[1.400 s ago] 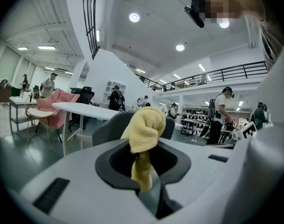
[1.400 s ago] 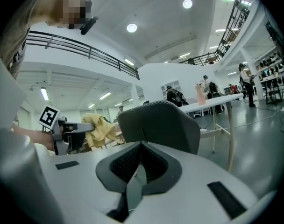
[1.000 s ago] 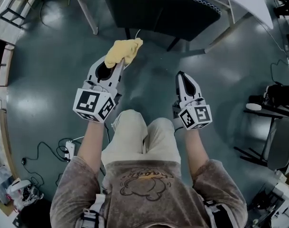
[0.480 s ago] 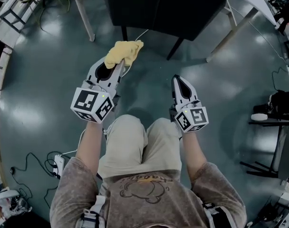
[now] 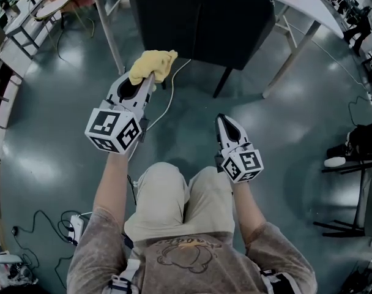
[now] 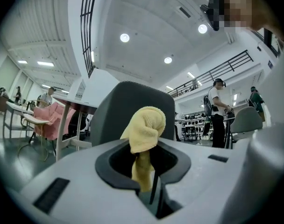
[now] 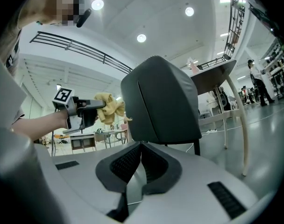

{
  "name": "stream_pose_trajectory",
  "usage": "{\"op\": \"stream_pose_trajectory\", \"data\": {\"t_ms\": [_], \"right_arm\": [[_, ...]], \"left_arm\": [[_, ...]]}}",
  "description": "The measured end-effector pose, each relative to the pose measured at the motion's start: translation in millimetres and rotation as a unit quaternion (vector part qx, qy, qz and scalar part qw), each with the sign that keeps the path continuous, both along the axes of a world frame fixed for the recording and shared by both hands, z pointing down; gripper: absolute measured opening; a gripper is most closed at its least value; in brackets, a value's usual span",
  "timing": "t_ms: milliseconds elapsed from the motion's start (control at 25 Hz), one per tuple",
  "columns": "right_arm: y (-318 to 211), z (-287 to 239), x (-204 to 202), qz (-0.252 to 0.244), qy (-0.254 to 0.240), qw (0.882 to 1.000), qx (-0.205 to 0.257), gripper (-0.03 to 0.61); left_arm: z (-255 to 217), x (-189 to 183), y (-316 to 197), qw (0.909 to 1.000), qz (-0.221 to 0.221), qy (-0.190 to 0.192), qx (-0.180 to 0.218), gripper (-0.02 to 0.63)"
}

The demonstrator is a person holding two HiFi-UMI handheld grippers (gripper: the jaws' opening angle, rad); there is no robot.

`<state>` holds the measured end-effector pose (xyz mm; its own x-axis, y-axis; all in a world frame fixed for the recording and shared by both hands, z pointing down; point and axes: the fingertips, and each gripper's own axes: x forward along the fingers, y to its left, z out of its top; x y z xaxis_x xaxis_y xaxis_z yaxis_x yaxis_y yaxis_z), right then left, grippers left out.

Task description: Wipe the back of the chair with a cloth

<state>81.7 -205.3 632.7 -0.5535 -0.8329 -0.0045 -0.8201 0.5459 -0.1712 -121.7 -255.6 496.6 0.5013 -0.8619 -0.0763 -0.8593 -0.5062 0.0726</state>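
A dark chair (image 5: 204, 23) stands ahead of me, its back (image 7: 160, 101) facing me. My left gripper (image 5: 150, 76) is shut on a bunched yellow cloth (image 5: 152, 65), held just short of the chair back's left side. In the left gripper view the cloth (image 6: 145, 129) pokes up between the jaws with the grey chair back (image 6: 128, 108) right behind it. The right gripper view shows the cloth (image 7: 109, 107) close to the back's left edge. My right gripper (image 5: 226, 120) hangs lower and to the right, jaws together with nothing between them.
A white table (image 5: 302, 2) with slanted metal legs (image 5: 290, 57) stands behind the chair. A white cable (image 5: 171, 97) trails across the floor under the left gripper. Cables and a power strip (image 5: 76, 216) lie at lower left; a black stand (image 5: 351, 164) is at right. People (image 6: 219, 111) stand far off.
Both grippers and my view have advanced toward the chair. The left gripper rose with the cloth, now nearer the chair back. The right gripper stayed shut.
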Motion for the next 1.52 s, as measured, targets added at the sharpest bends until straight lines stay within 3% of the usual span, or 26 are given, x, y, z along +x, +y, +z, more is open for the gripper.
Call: {"op": "stream_pose_trajectory", "data": {"t_ms": [240,480,840,1160,1520], "right_arm": [[3.7,-1.6,2.3,0.001,0.001,1.0,0.004,0.026],[4.2,-4.9,4.1,0.003,-0.001,1.0,0.007,0.026],[5.0,-13.9,-4.0,-0.009,0.006,1.0,0.014,0.026],[5.8,-11.4,-1.1,-0.006,0.011,1.0,0.015,0.026],[9.1,-13.3,7.2,0.001,0.011,1.0,0.017,0.026]], "left_arm": [[-52.8,-22.1,-29.4,0.9992,-0.02,-0.019,0.028,0.078],[-90.4,-51.2,-54.8,0.9978,-0.049,-0.006,0.045,0.078],[-109.5,-58.8,-104.9,0.9984,-0.044,-0.006,0.035,0.078],[-117.8,-36.2,-107.3,0.9988,-0.021,-0.007,0.043,0.075],[-120.3,34.4,-99.8,0.9981,0.039,-0.028,0.039,0.071]]}}
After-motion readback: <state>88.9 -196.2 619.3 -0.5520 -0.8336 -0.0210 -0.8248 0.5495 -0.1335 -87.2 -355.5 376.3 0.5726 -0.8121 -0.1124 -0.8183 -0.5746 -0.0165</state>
